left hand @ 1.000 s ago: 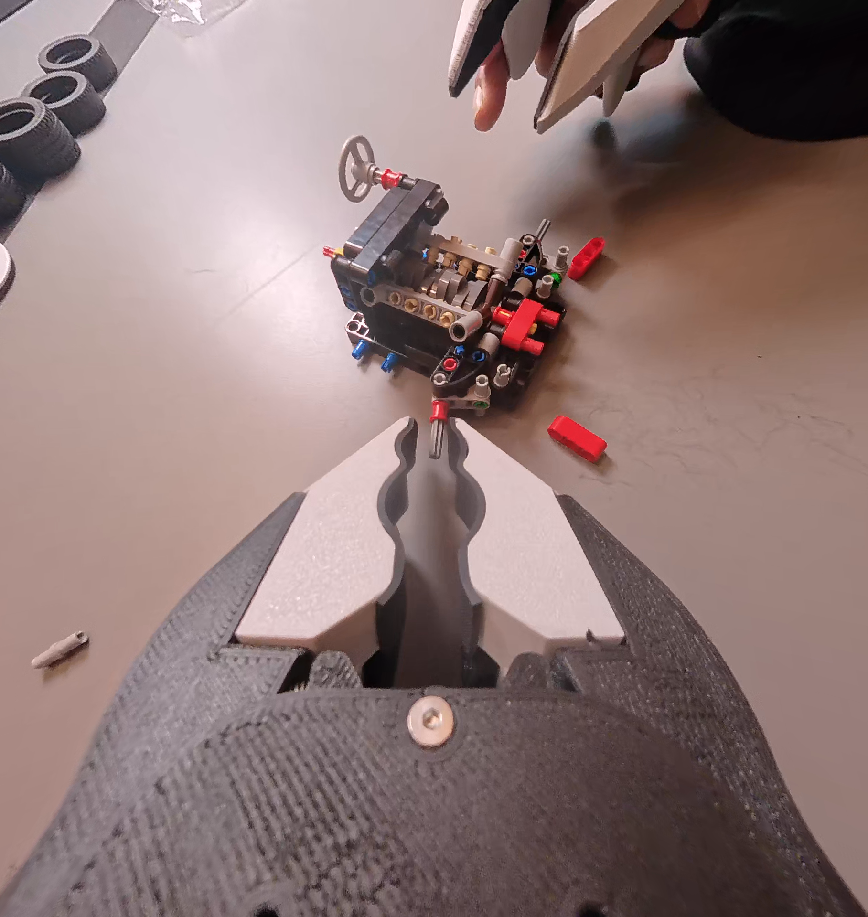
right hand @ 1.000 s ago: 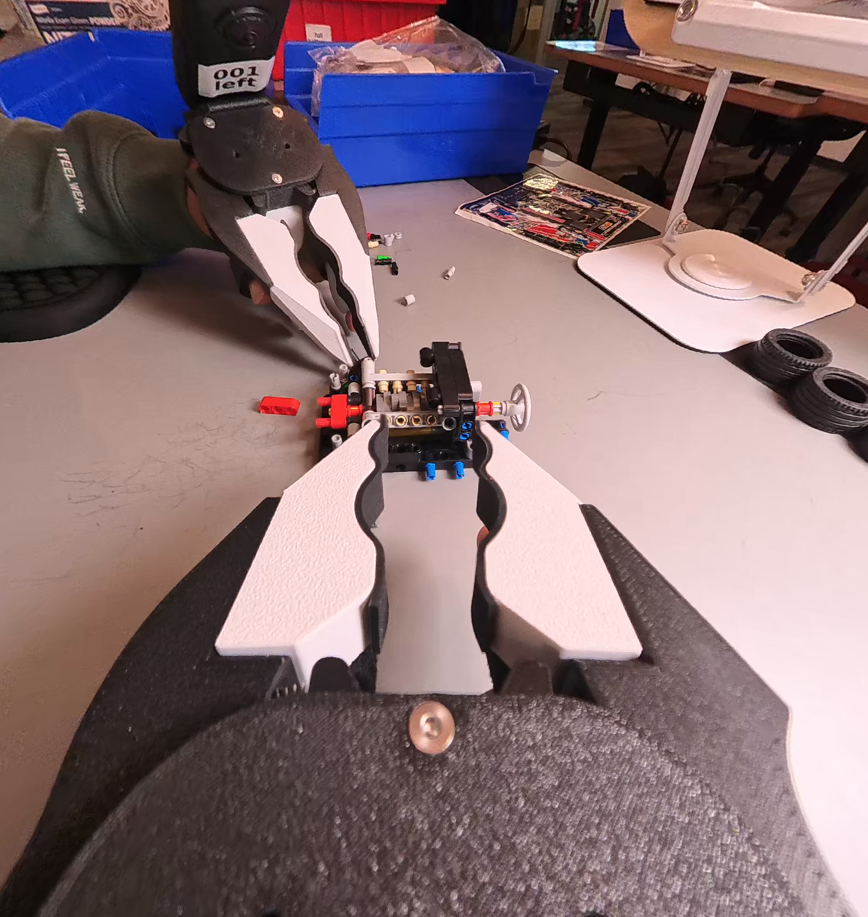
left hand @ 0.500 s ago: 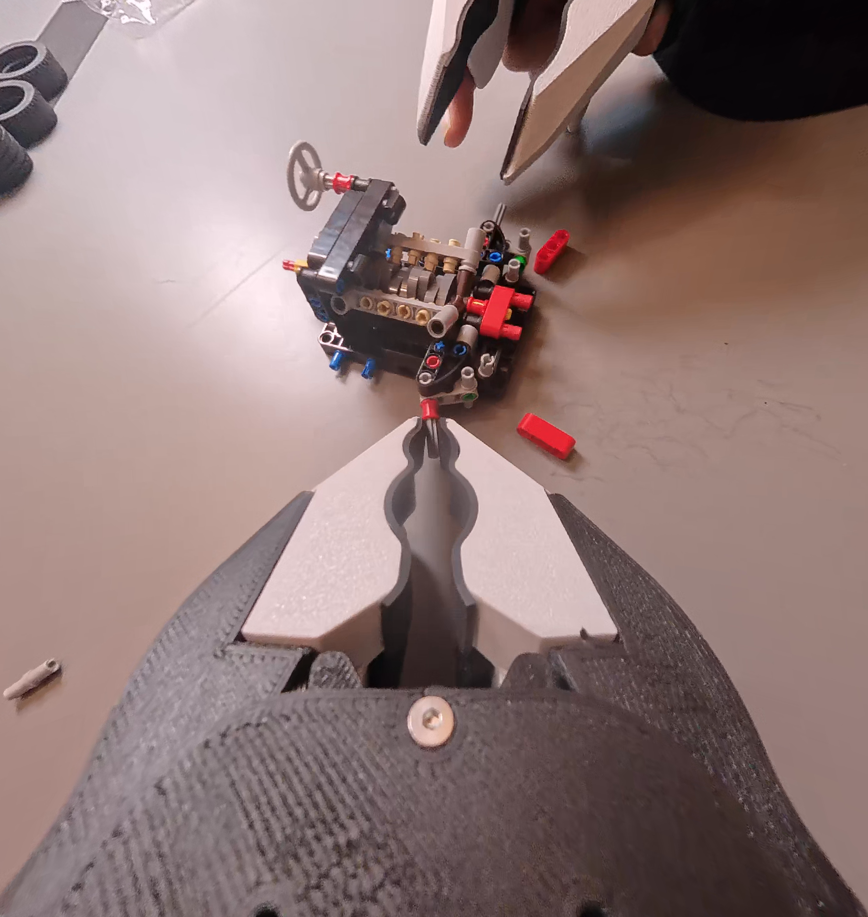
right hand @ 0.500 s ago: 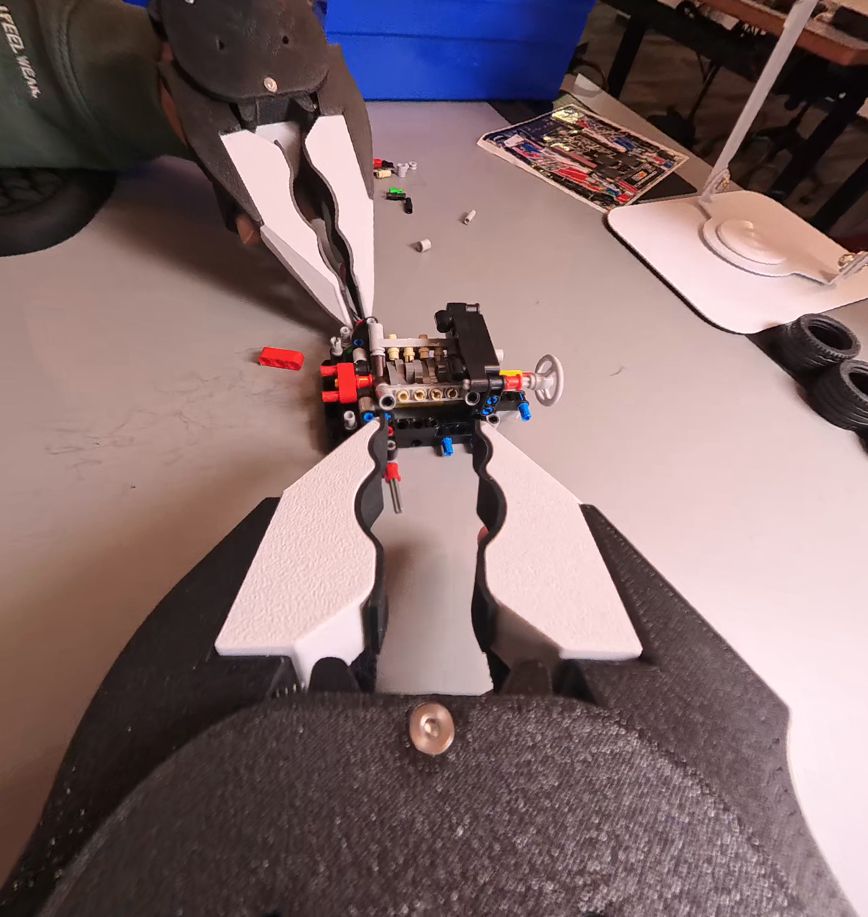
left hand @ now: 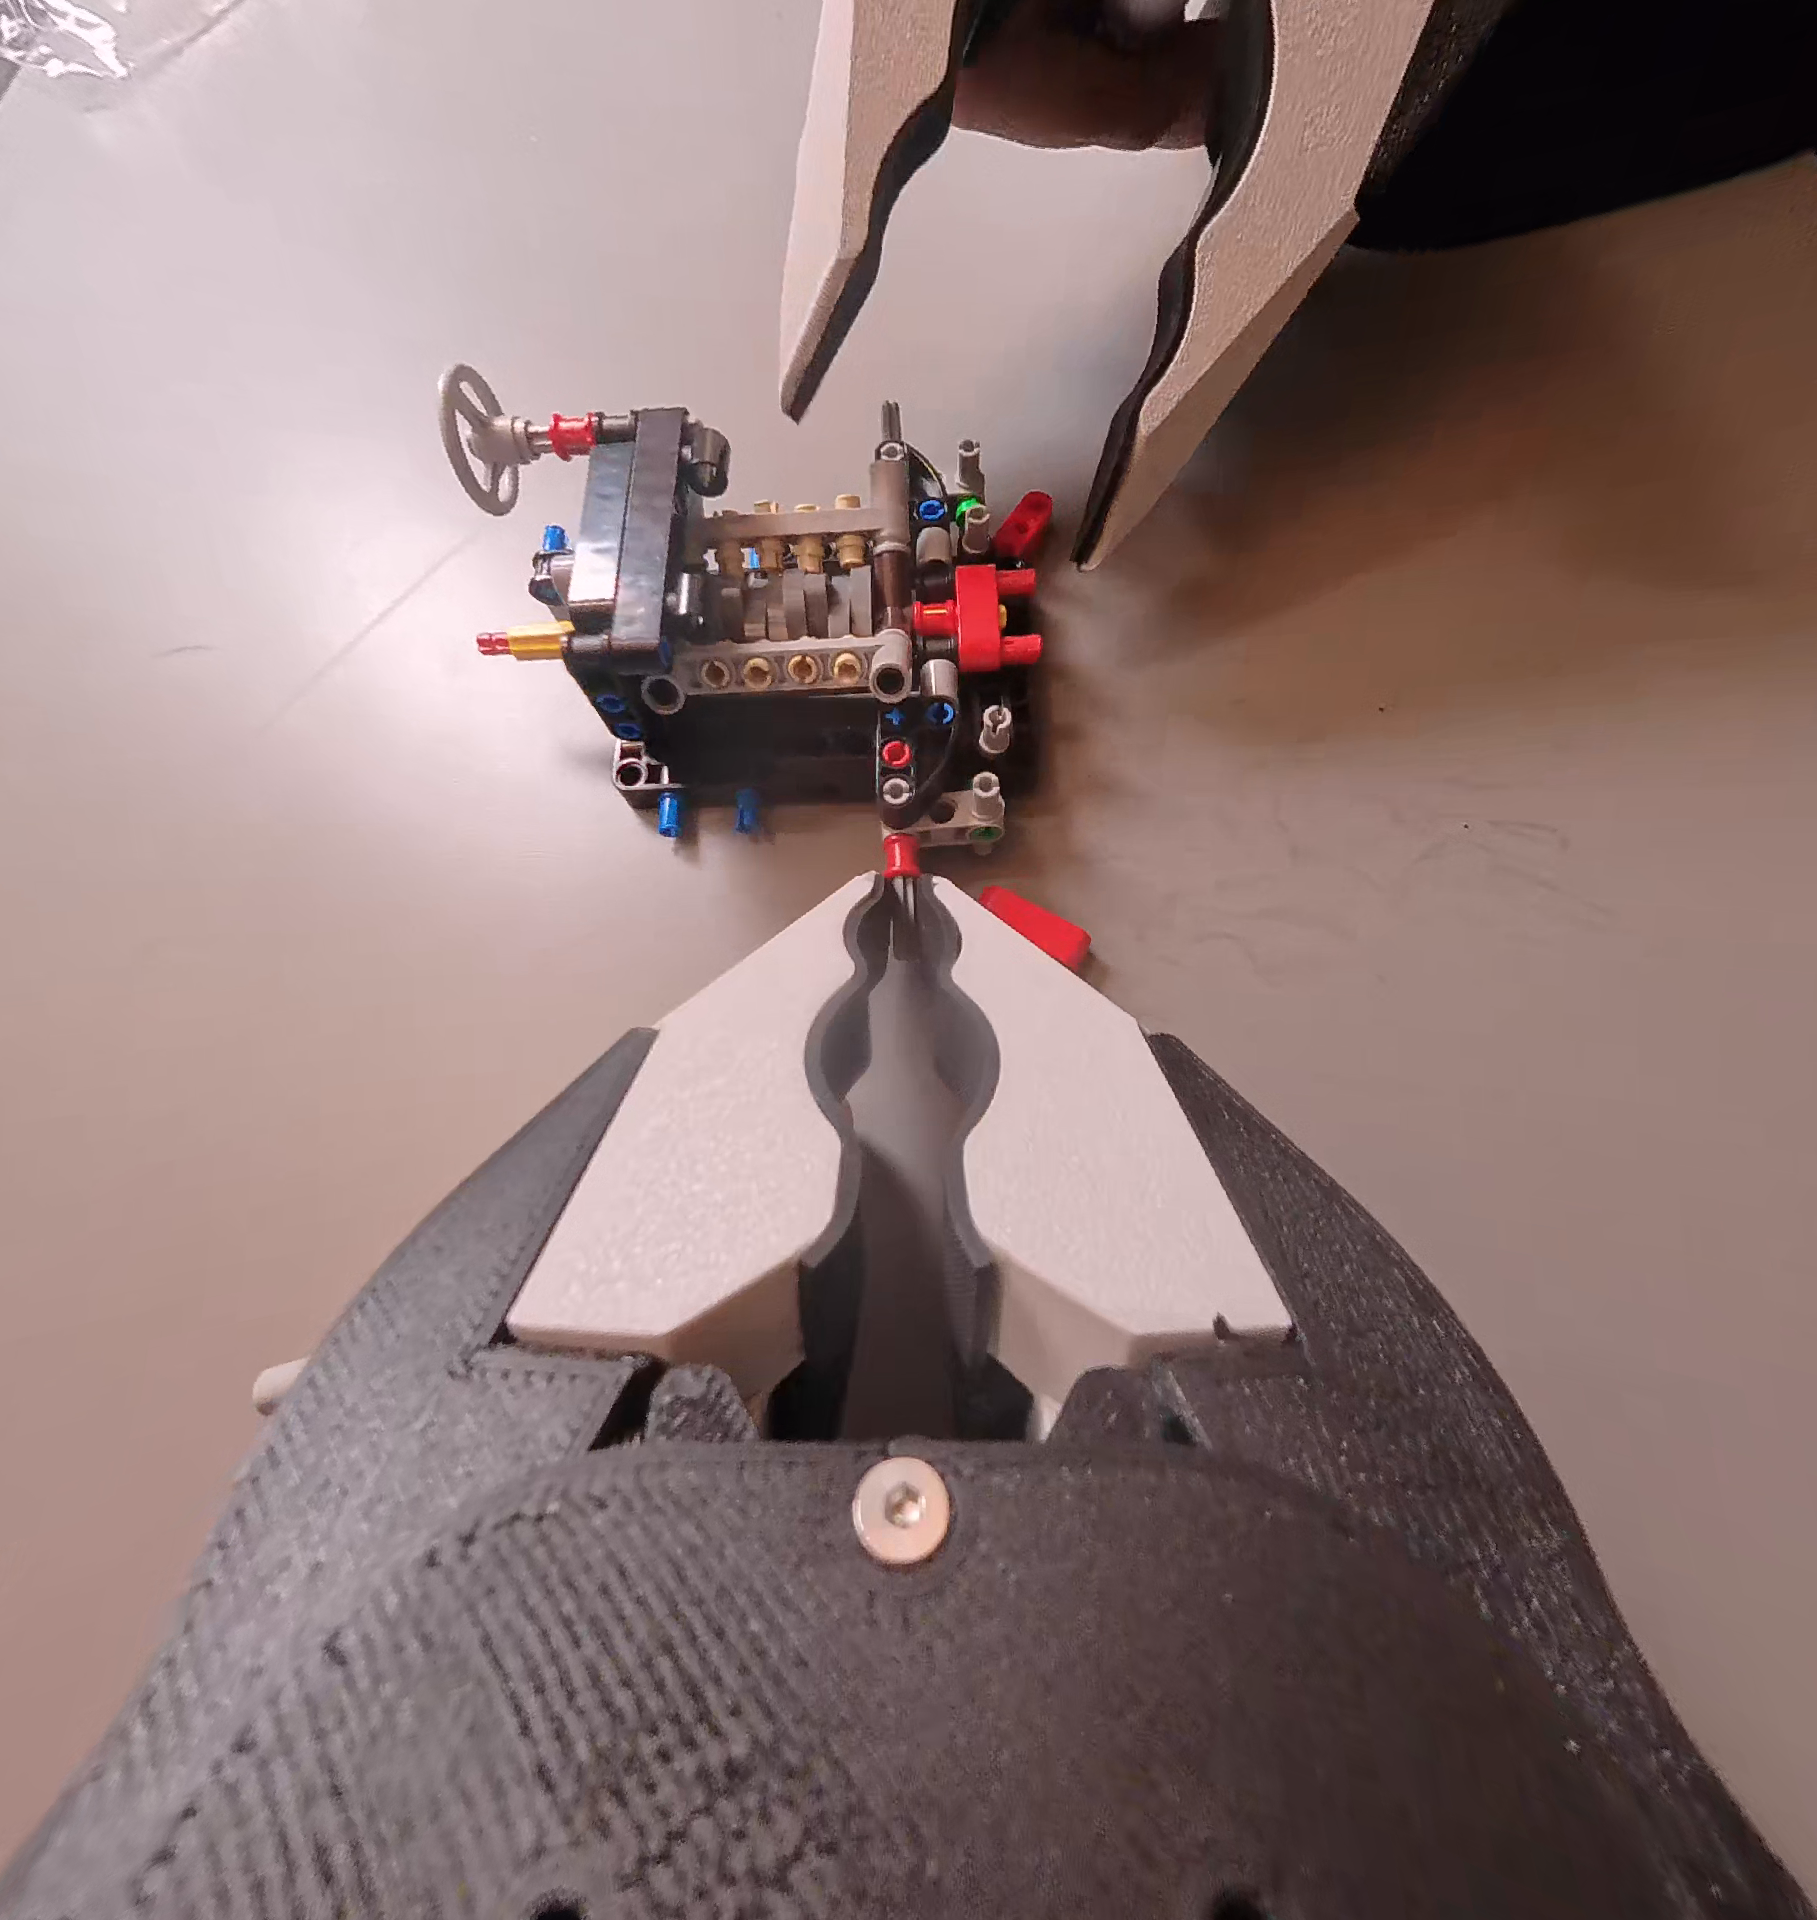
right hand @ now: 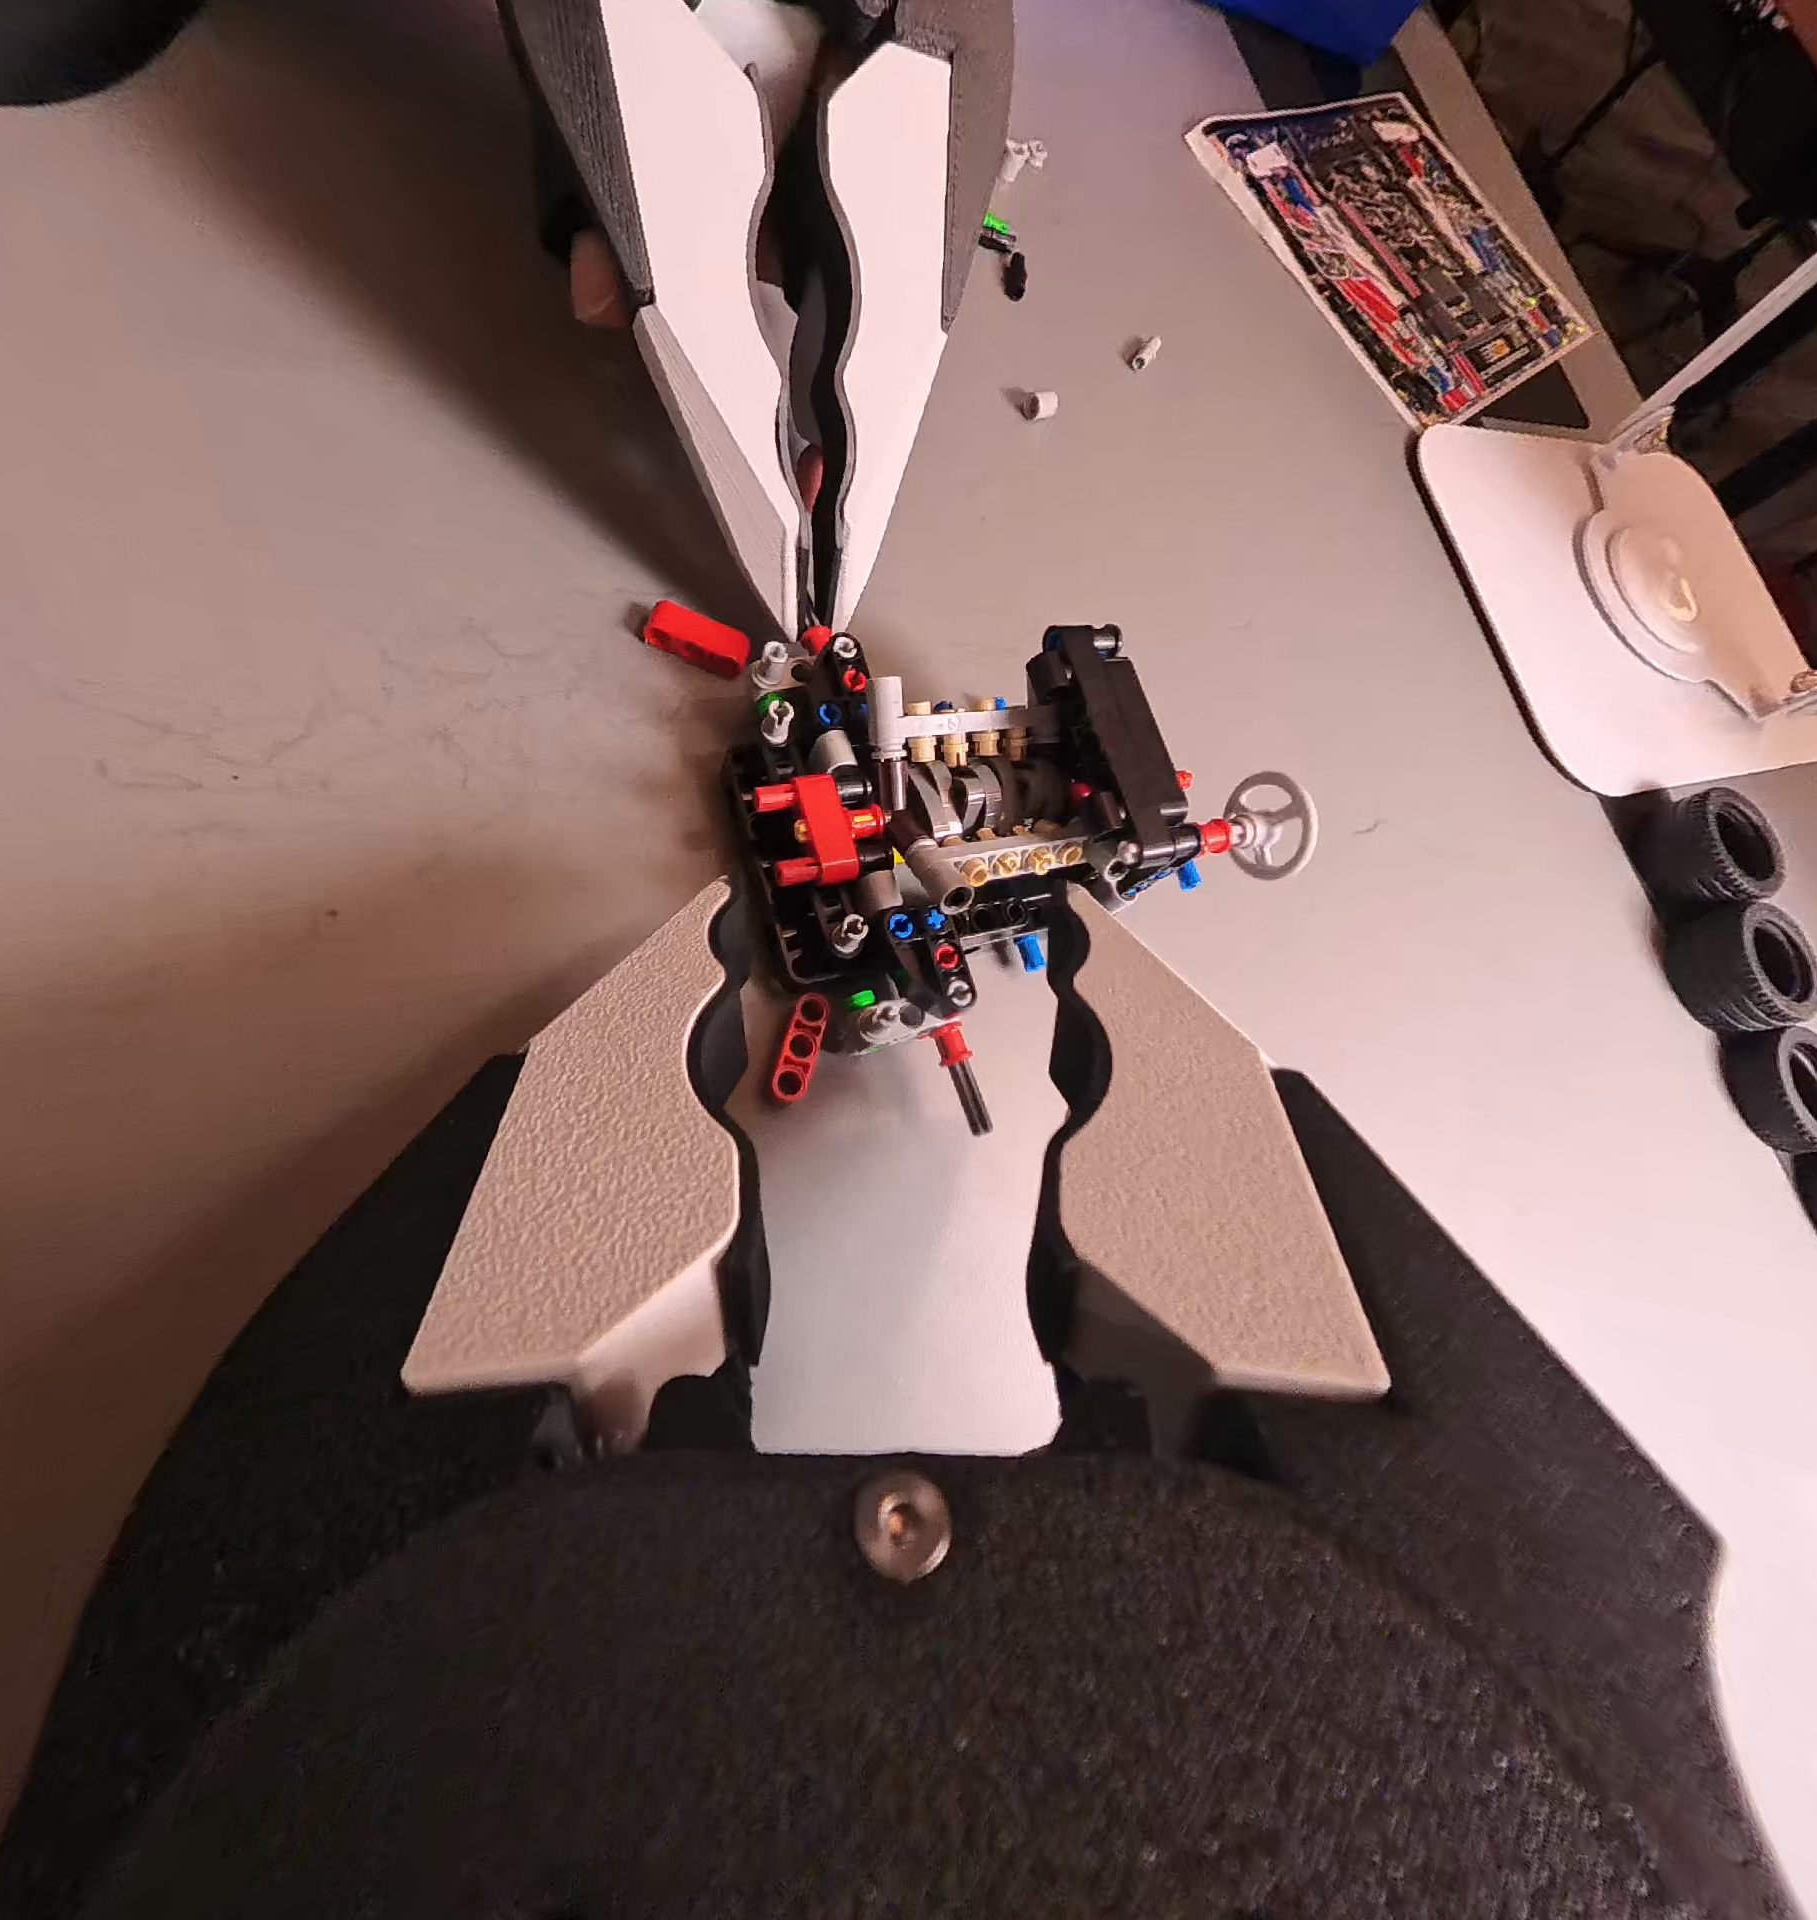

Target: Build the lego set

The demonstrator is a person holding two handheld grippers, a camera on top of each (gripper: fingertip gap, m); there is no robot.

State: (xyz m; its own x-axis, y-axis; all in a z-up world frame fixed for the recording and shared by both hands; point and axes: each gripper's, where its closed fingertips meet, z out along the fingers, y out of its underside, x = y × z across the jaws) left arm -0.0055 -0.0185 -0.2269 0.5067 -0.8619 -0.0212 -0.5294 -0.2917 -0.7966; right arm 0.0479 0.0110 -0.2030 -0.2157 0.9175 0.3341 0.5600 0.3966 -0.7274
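Note:
The part-built lego assembly (left hand: 779, 634), black frame with a grey steering wheel (left hand: 480, 442), sits on the table; it also shows in the right wrist view (right hand: 945, 821). My left gripper (left hand: 899, 883) is shut on a black axle with a red bush (left hand: 901, 858), whose bush end touches the assembly's near corner. My right gripper (right hand: 899, 914) is open and empty, with one fingertip at each side of the assembly's near edge. A second red-bushed axle (right hand: 961, 1081) sticks out between its fingers. The left gripper (right hand: 819, 618) shows at the far side, and the right gripper (left hand: 940, 486) shows open in the left wrist view.
A loose red beam (left hand: 1039, 925) lies by my left fingers, another (right hand: 800, 1044) by my right ones. Several black tyres (right hand: 1756, 966), a white lamp base (right hand: 1610, 603), an instruction booklet (right hand: 1392, 239) and small loose pieces (right hand: 1039, 403) lie to the right. Across from one pair of fingers to the other is roughly 8 centimeters.
Both grippers have moved in on the assembly from opposite sides. The right one has tipped down over it, still open. The left one still holds its axle, now at the assembly's corner.

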